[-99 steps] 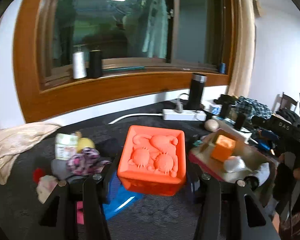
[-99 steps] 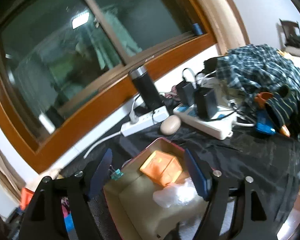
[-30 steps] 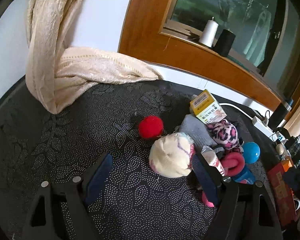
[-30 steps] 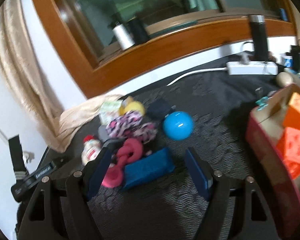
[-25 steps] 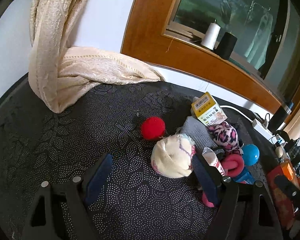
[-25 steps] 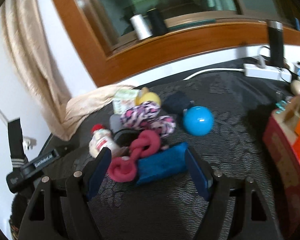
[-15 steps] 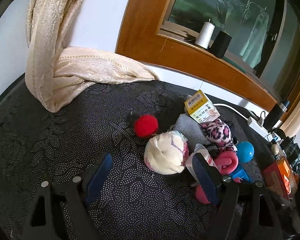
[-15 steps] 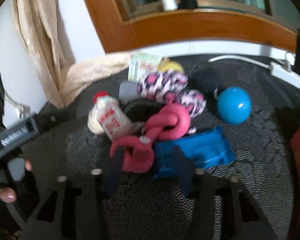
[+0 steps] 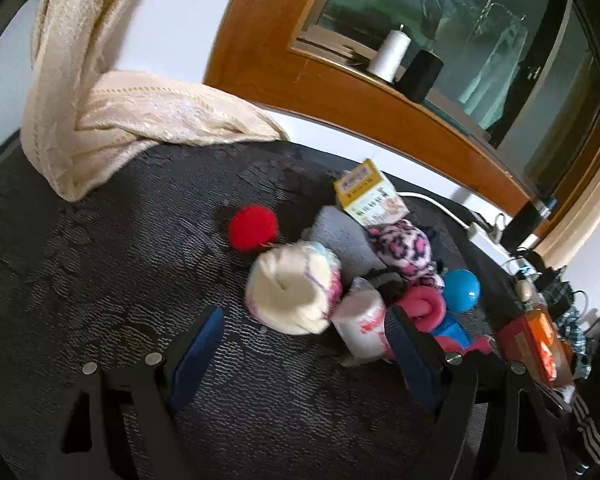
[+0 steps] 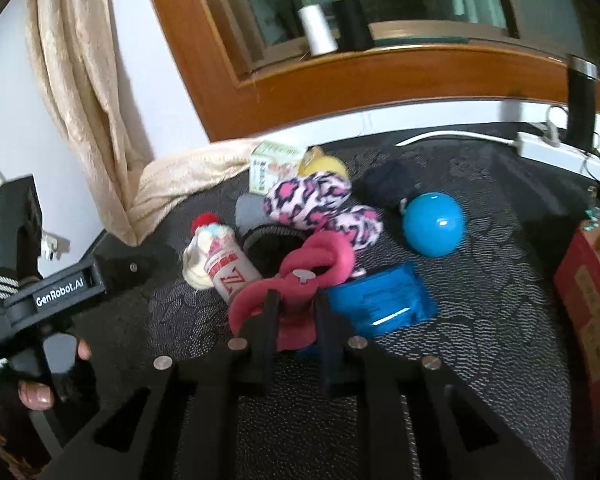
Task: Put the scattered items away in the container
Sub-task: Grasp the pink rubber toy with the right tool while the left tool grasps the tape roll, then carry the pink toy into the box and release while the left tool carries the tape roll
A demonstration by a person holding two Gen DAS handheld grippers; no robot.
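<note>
A heap of items lies on the dark table. My right gripper (image 10: 295,304) is shut on a pink knotted rope toy (image 10: 300,272), which also shows in the left wrist view (image 9: 422,304). Next to it lie a blue packet (image 10: 380,300), a blue ball (image 10: 433,230), a small bottle (image 10: 228,268) and a pink leopard plush (image 10: 312,204). My left gripper (image 9: 304,344) is open, with a cream rolled sock (image 9: 292,292) and the bottle (image 9: 362,320) just ahead of its fingers. A red pompom (image 9: 253,227) lies behind. The red cardboard box (image 10: 588,280) stands at the right.
A cream curtain (image 9: 100,120) drapes onto the table's far left. A yellow carton (image 9: 368,196) and a grey cloth (image 9: 340,236) lie in the heap. A power strip (image 10: 556,152) and a black flask (image 10: 580,96) stand below the wooden window sill.
My right gripper has moved in on the heap and shut on the pink rope toy. My left gripper has drifted slightly, still open in front of the sock.
</note>
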